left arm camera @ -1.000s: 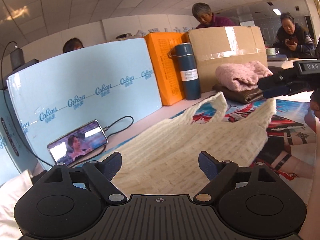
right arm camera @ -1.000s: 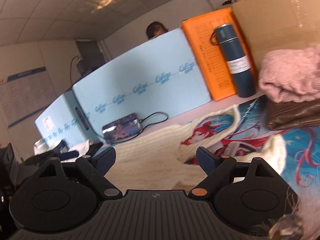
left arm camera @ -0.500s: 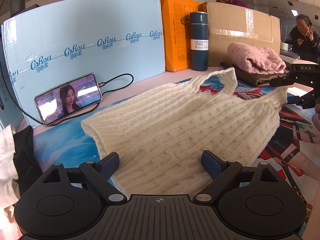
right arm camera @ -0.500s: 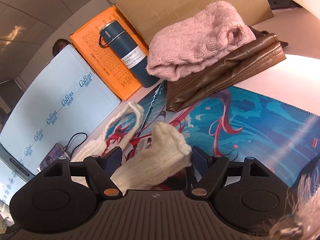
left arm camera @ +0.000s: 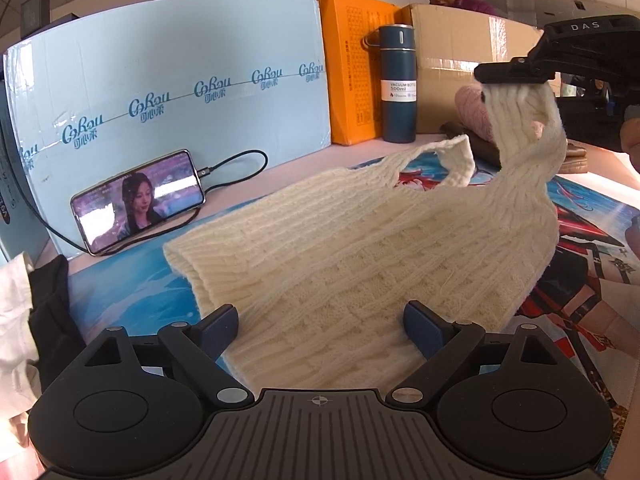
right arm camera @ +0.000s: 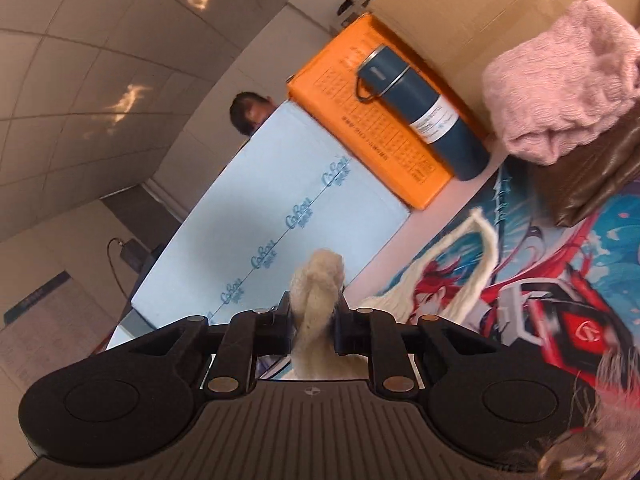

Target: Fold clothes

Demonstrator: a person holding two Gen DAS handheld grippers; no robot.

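Cream knit vest (left arm camera: pixel 360 248) strap clenched as right tool (right arm camera: pixel 314 326) closes; left tool (left arm camera: pixel 318 326) released; flask (left arm camera: pixel 397 84) reads "500ml".

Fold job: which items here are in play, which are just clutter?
In play: cream knit vest; right gripper, closing on its shoulder strap; left gripper, open over the hem.

Clutter: phone, blue flask, orange box, cardboard box, pink sweater, brown garment.
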